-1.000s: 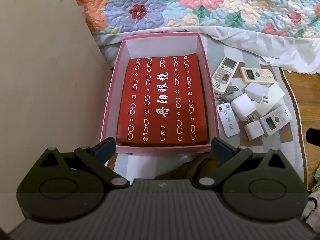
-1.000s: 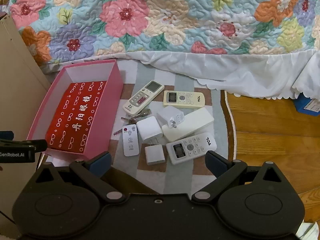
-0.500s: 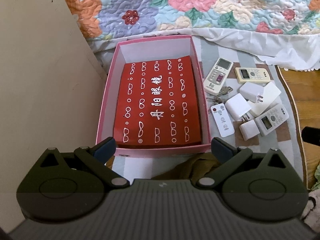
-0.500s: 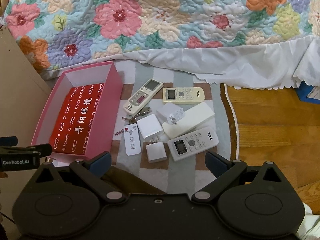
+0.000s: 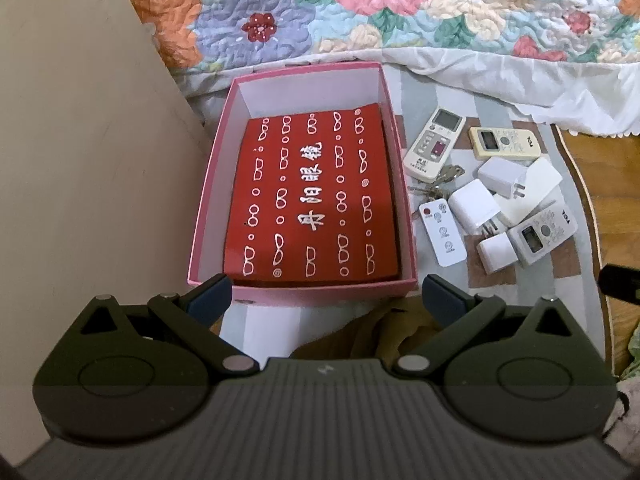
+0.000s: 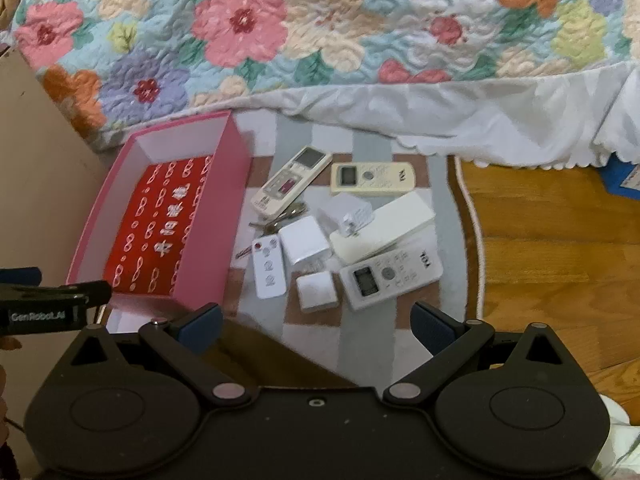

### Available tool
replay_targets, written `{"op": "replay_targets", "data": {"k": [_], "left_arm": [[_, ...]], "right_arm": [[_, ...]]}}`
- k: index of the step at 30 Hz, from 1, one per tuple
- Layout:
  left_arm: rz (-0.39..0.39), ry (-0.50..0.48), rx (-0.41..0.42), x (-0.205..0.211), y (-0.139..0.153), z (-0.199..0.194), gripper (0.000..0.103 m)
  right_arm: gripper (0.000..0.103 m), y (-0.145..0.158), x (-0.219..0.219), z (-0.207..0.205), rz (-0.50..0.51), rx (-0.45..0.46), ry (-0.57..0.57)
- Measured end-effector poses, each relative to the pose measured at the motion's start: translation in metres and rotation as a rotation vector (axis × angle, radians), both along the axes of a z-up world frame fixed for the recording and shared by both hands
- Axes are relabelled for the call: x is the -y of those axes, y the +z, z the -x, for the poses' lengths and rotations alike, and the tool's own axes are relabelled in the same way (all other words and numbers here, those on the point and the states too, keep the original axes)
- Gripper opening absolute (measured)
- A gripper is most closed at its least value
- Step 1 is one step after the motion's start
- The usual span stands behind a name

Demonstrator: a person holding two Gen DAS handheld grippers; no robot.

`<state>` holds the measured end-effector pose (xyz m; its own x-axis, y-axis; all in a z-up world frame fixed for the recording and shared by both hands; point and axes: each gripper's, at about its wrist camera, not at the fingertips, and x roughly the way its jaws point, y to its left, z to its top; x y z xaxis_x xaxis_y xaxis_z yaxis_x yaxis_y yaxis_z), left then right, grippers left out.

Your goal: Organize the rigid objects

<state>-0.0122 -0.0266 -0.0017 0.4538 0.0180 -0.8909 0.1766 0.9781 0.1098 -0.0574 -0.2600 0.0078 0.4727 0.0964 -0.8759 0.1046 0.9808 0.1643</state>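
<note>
A pink box (image 5: 208,208) (image 6: 208,216) stands on the rug with a red glasses case (image 5: 312,200) (image 6: 160,232) lying flat inside it. Right of the box lies a cluster of rigid items: a cream remote (image 5: 434,144) (image 6: 292,180), a yellowish remote (image 5: 506,142) (image 6: 372,178), a white TCL remote (image 5: 544,234) (image 6: 390,276), a small white remote (image 5: 442,234) (image 6: 269,266), white charger plugs (image 5: 474,206) (image 6: 304,242), a small charger (image 6: 316,291) and keys (image 6: 280,216). My left gripper (image 5: 324,298) hovers open near the box's front wall. My right gripper (image 6: 316,324) is open above the rug, before the cluster.
A beige board (image 5: 80,160) leans at the left of the box. A floral quilt (image 6: 320,20) with a white skirt (image 6: 440,120) hangs behind. Wooden floor (image 6: 560,240) lies right of the rug's edge. A blue box (image 6: 622,178) sits at far right.
Both grippers have drifted a little; the box and cluster sit slightly differently in each view. Nothing was picked up or moved, and both jaws stayed open.
</note>
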Motion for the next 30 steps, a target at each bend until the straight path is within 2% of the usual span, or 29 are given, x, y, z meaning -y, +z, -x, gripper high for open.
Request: {"op": "replay_targets", "data": {"k": [15, 23, 30], "left_arm": [[-0.006, -0.011, -0.021, 0.006, -0.003, 0.006, 0.103], [0.02, -0.036, -0.024, 0.01, -0.002, 0.008, 0.103], [0.074, -0.04, -0.048, 0.008, -0.003, 0.005, 0.103]], "right_arm": [[0.101, -0.003, 0.001, 0.002, 0.007, -0.019, 0.012], [0.101, -0.004, 0.002, 0.002, 0.014, -0.018, 0.004], [0.101, -0.003, 0.002, 0.002, 0.028, -0.015, 0.0]]}}
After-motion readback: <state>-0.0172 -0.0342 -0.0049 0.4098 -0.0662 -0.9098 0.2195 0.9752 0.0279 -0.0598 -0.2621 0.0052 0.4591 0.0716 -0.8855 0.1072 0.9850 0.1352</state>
